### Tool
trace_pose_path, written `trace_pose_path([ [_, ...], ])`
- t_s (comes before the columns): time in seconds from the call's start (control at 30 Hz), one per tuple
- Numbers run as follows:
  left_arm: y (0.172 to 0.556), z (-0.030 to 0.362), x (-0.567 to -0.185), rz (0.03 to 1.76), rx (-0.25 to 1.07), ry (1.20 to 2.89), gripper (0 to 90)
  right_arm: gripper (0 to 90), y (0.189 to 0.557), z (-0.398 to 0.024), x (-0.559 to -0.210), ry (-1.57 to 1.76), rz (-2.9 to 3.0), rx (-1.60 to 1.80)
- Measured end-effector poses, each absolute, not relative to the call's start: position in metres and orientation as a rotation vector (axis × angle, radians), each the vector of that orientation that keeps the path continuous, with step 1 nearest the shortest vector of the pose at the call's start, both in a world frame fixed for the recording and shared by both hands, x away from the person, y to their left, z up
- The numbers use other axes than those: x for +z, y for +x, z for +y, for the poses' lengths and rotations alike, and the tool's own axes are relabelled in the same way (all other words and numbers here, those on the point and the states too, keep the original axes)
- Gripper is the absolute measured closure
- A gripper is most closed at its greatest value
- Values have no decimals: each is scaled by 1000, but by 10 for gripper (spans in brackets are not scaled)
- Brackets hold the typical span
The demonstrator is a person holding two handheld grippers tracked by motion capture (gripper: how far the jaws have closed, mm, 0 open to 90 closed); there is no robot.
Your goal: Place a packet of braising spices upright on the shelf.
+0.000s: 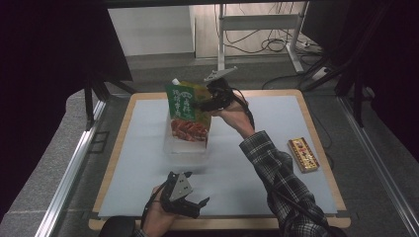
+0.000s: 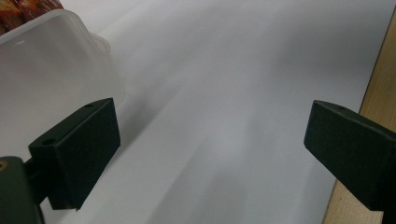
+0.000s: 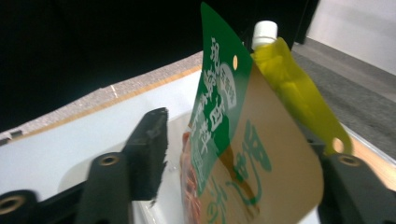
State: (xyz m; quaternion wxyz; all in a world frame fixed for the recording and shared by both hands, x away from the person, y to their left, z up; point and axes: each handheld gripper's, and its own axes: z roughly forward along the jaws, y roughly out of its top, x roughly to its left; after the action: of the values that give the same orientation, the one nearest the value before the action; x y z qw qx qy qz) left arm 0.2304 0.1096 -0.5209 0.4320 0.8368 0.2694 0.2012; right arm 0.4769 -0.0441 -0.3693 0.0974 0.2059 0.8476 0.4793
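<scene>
Pouches point(image 1: 188, 112) are stood in clear tub point(image 1: 187, 143) | right tongs point(image 1: 206, 104) parted, nothing gripped | left tongs point(image 1: 191, 203) wide open, empty | box point(image 1: 303, 154) left on surface point(image 1: 276, 118)

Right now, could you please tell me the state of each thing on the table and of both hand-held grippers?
Green pouch: upright in the clear tub, between the right jaws.
Yellow spouted pouch: upright behind it, white cap on.
Clear tub: open-topped, on the white mat.
Gold box: flat near the mat's right edge, untouched.
Left hand-held gripper: open, empty.
Right hand-held gripper: open, pads off the pouches.
</scene>
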Motion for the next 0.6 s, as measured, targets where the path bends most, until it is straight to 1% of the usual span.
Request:
trace_pose_path([
  [0.1,230,109,-521,672,502,2085,32,334,475,-48,-370,615,2505,1408],
  [0.6,231,109,-521,671,499,2082,32,153,469,-71,-375,649,2476,1385],
])
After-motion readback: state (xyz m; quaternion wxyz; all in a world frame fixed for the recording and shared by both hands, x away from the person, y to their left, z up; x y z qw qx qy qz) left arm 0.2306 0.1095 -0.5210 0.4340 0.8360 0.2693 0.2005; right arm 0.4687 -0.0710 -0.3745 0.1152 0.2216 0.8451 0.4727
